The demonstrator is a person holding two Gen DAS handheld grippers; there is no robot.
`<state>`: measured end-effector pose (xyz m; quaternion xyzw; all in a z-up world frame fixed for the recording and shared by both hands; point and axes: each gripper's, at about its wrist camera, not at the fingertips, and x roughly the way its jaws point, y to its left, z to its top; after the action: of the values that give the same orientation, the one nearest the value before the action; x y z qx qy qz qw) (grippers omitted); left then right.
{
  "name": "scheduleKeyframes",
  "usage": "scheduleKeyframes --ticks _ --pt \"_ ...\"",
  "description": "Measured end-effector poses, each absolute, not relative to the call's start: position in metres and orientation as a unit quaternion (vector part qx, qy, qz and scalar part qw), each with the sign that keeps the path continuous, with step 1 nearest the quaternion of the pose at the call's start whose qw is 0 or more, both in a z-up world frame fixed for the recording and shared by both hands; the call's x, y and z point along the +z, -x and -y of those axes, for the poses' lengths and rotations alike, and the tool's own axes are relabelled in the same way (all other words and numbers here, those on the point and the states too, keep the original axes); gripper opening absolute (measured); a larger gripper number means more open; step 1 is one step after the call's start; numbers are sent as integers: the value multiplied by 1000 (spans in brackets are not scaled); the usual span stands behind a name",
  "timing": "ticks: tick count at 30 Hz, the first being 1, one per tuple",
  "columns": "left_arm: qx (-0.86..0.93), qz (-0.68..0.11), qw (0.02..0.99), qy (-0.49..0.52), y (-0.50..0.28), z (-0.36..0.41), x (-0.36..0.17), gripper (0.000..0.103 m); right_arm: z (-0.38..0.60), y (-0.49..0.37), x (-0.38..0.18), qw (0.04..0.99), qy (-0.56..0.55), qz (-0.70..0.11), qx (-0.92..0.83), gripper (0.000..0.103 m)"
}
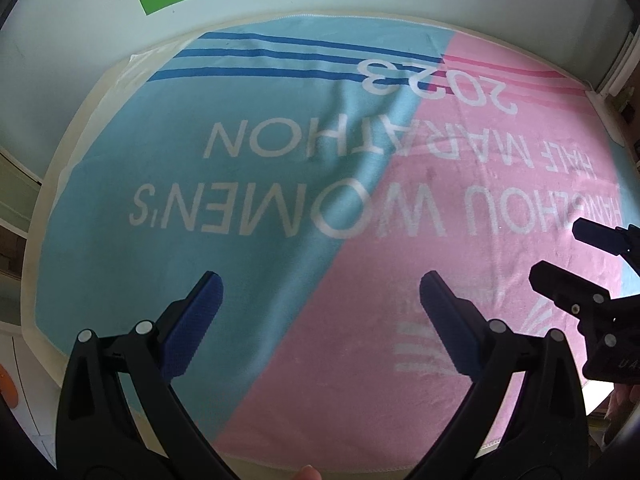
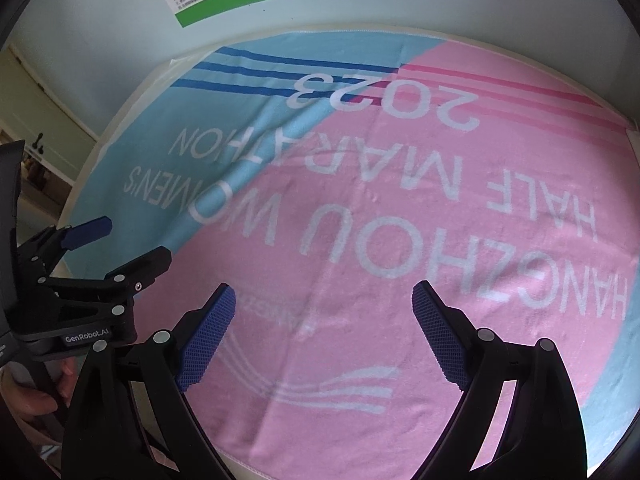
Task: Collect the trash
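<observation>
Pink-blue towel [image 1: 320, 208] beneath both gaping tongs [image 1: 320, 304].

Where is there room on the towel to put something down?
Almost everywhere: the towel lies bare from the blue stripes near the wall down to its near hem. The only crowded part is the near edge, where the left gripper and right gripper hover with open jaws.

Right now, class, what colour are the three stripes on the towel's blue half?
Dark blue stripes on the towel, clearest from the left wrist.
</observation>
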<state>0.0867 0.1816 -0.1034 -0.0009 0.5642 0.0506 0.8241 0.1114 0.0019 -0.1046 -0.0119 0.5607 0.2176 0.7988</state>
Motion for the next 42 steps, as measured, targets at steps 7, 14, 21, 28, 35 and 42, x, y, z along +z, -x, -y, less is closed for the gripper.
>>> scheduleKeyframes --ticks 7,14,21,28,35,42 --pt "20 -570 821 -27 -120 -258 -121 97 -69 -132 -130 838 -20 -534 110 93" --pt "18 -560 826 -63 -163 -331 -147 97 -130 -145 -156 865 -47 -500 29 93" --pt "0 -547 836 -49 -172 -354 -158 97 -157 -148 -163 875 -16 -485 -10 97" --pt "-1 -540 841 -27 -172 -358 -161 97 -156 -146 -164 878 -17 -478 -13 97" --pt "-4 -550 834 -39 -175 -355 -160 97 -157 -147 -164 874 -17 -485 -14 97" --pt "-22 -514 853 -91 -171 -335 -130 97 -154 -149 -145 876 -18 -482 -9 97"
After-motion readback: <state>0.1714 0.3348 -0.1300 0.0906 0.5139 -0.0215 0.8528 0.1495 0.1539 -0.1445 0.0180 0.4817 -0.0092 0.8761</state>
